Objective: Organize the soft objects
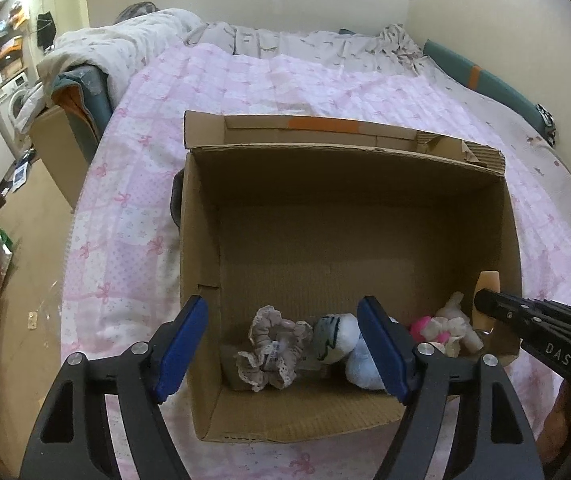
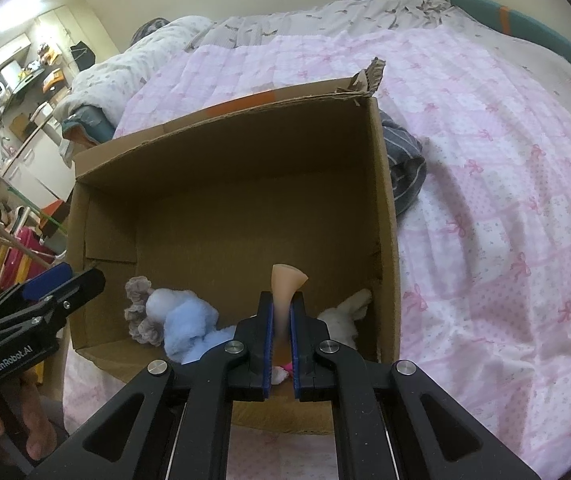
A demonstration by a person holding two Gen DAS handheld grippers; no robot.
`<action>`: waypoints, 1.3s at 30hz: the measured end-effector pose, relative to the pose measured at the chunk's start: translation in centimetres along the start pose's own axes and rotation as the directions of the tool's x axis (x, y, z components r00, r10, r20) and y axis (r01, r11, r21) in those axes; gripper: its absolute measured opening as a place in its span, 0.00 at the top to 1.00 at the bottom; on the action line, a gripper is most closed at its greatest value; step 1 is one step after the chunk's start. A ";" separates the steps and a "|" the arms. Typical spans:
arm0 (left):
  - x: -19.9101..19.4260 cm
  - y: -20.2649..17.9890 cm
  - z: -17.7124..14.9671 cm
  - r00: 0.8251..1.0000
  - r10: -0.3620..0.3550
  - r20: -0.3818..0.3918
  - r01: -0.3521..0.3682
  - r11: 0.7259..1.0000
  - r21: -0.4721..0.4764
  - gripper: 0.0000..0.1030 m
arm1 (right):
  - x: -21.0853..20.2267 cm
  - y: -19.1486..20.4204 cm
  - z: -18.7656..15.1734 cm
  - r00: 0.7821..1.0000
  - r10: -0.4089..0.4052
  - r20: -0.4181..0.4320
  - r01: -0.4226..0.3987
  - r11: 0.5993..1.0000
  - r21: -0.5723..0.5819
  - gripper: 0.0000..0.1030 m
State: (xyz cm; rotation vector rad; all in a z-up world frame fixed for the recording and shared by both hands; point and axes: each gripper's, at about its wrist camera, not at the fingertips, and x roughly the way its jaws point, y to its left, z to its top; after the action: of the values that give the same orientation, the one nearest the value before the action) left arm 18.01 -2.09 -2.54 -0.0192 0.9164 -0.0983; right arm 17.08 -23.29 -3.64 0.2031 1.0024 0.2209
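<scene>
Left gripper: jaws wide apart, nothing clamped, poised over near end of cardboard box. Below it: lace scrunchie, blue-white plush. Right gripper: clamped on thin peach-coloured soft piece, upright over box. Pink-white plush in box's right corner. Box sits on pink quilt.
</scene>
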 end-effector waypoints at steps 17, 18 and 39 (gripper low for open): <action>-2.5 0.0 -0.1 0.993 0.094 0.065 -0.095 0.995 0.012 0.27 | -1.0 -0.1 0.4 0.994 0.086 0.061 -0.090 0.994 0.064 0.08; -2.8 0.1 -0.2 0.994 0.085 0.067 -0.085 0.996 0.003 0.27 | -1.3 0.1 0.3 0.994 0.085 0.073 -0.090 0.994 0.062 0.04; -13.0 2.3 -4.2 0.977 0.112 0.184 -0.100 0.992 -0.074 0.00 | -11.2 3.1 -3.5 0.956 0.007 0.293 0.003 1.000 -0.031 0.00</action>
State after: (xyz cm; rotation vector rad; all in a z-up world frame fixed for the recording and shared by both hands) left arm 6.98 1.47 5.06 -0.0383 0.7299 0.0323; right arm 7.95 -23.17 4.44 0.2023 0.7035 0.2011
